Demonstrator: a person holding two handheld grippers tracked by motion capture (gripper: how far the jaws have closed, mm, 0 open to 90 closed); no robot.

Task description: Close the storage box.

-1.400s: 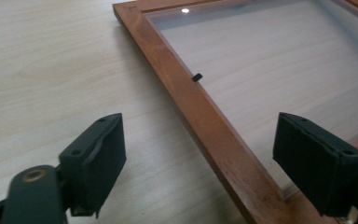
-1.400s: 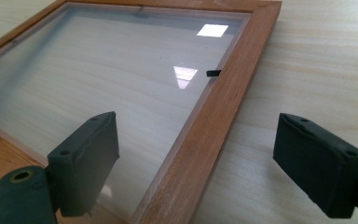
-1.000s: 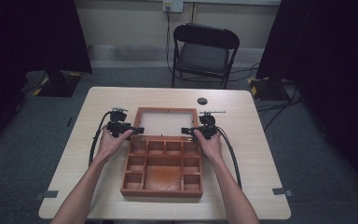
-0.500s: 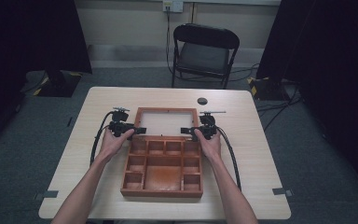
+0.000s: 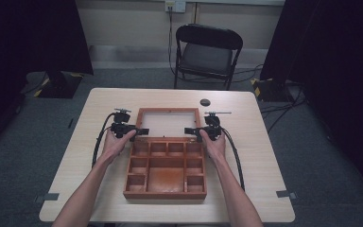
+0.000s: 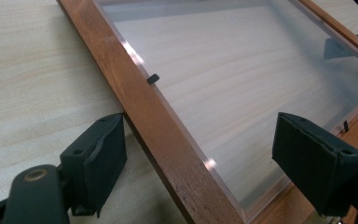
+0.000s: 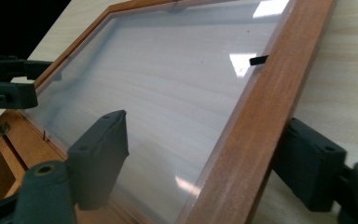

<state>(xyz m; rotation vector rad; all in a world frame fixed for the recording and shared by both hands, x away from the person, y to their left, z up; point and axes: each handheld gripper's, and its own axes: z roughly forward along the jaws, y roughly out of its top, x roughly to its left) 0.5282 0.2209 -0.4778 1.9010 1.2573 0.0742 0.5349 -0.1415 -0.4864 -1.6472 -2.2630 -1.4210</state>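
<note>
A brown wooden box [image 5: 165, 194] with several compartments stands open on the table. Its lid [image 5: 168, 111], a wooden frame around a clear pane [image 6: 242, 60], lies flat behind it. My left gripper [image 5: 142, 131] straddles the lid's left rail [image 6: 140, 93] with its jaws wide apart, one pad outside the rail and one over the pane. My right gripper [image 5: 190, 130] straddles the right rail [image 7: 265, 93] the same way. In the left gripper view my left gripper [image 6: 200, 149] is open. In the right gripper view my right gripper [image 7: 205, 149] is open too, its outer pad close against the rail.
A small black round object [image 5: 205, 102] lies on the table behind the lid at the right. A black folding chair [image 5: 208, 52] stands beyond the far edge. Bare tabletop [image 5: 274, 142] stretches on both sides of the box.
</note>
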